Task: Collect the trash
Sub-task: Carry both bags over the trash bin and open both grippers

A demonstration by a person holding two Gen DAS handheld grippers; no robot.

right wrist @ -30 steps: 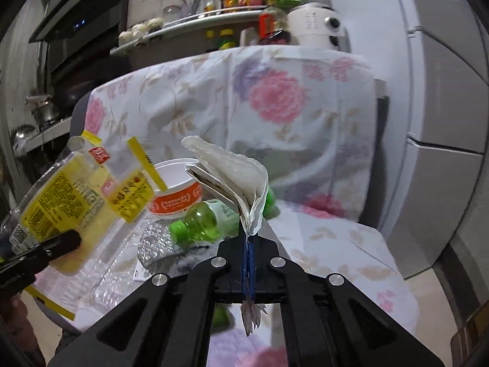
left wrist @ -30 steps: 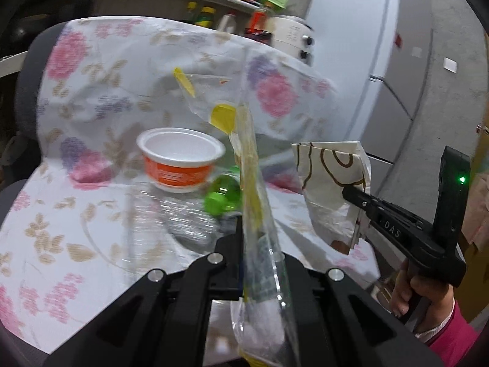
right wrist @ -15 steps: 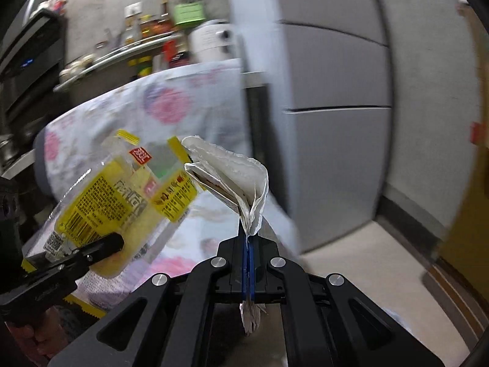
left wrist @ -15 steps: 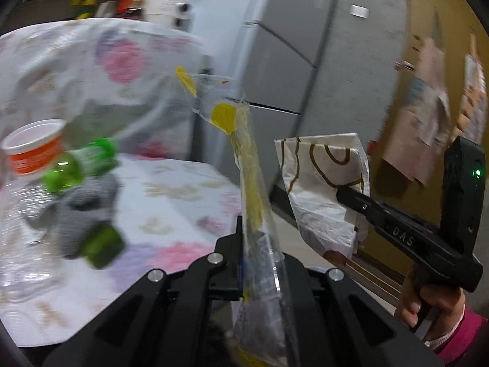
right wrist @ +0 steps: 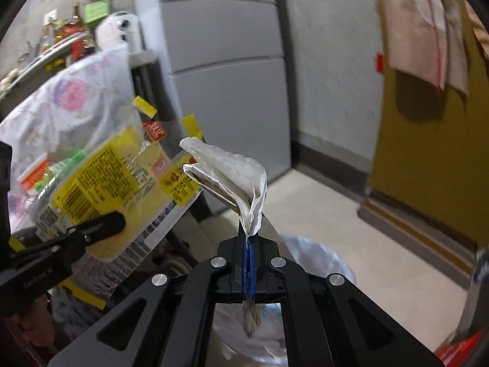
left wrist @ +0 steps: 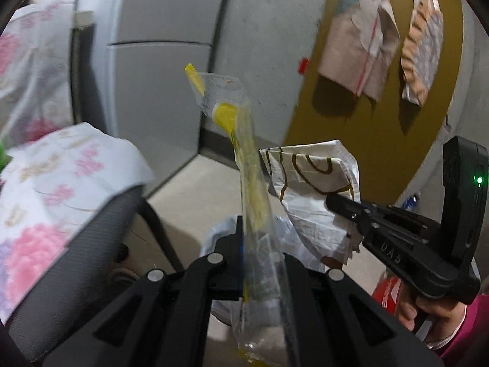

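- Holding a clear yellow-printed wrapper (left wrist: pixel 249 183) clamped in my left gripper (left wrist: pixel 243 244), raised above a white-lined bin (right wrist: pixel 318 257).
- Right gripper (right wrist: pixel 249 244) pinches a crumpled white paper wrapper (right wrist: pixel 232 171) over the same bin.
- Legible writing: "DAS" on the right gripper's body; wrapper text unreadable.

I am seeing bare floor (right wrist: pixel 351 214) lying open ahead, toward the wall. The chair (left wrist: pixel 76 263) with its floral cover (left wrist: pixel 61 177) is crowding my left side, and a white-lined bin (right wrist: pixel 314 257) is sitting just below both grippers.
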